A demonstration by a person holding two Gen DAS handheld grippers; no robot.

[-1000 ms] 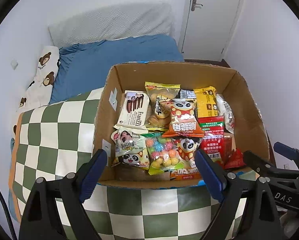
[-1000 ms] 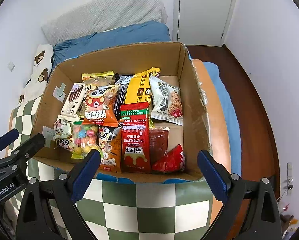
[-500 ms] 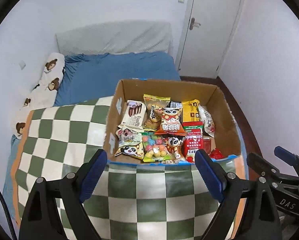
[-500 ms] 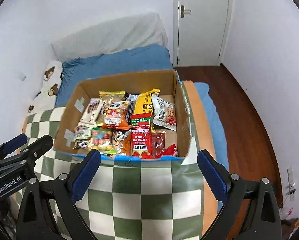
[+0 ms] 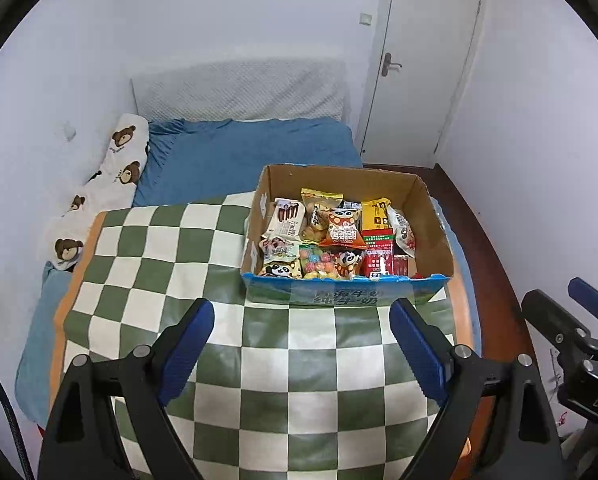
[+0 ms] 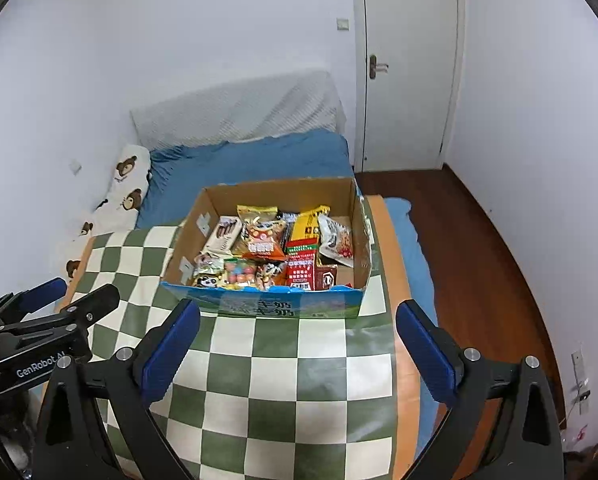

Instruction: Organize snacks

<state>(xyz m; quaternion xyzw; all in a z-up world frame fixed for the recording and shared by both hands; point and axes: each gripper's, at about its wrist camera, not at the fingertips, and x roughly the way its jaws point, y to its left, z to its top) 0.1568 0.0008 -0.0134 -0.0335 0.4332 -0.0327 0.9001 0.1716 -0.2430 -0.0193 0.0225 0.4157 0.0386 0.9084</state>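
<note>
An open cardboard box [image 5: 435, 220] [image 6: 187, 240] with a blue front sits on a green-and-white checkered blanket [image 5: 171, 264] [image 6: 299, 360]. It holds several snack packets lying flat in rows: a white chocolate-stick pack [image 5: 287, 222], an orange panda bag [image 5: 343, 230] [image 6: 261, 244], a yellow bag [image 5: 375, 214], a red pack [image 5: 381, 262] [image 6: 301, 270]. My left gripper [image 5: 301, 320] is open and empty, well back from the box front. My right gripper [image 6: 297, 318] is open and empty, also back from the box.
The blanket lies on a bed with a blue sheet [image 5: 235, 160] and a bear-print pillow [image 5: 115, 172] by the left wall. A white door [image 6: 409, 64] and dark wood floor [image 6: 479, 240] are to the right. The right gripper shows in the left wrist view [image 5: 571, 332].
Both grippers have pulled back and up from the box, so it looks much smaller and farther. Both stayed open and empty. The snacks have not moved.
</note>
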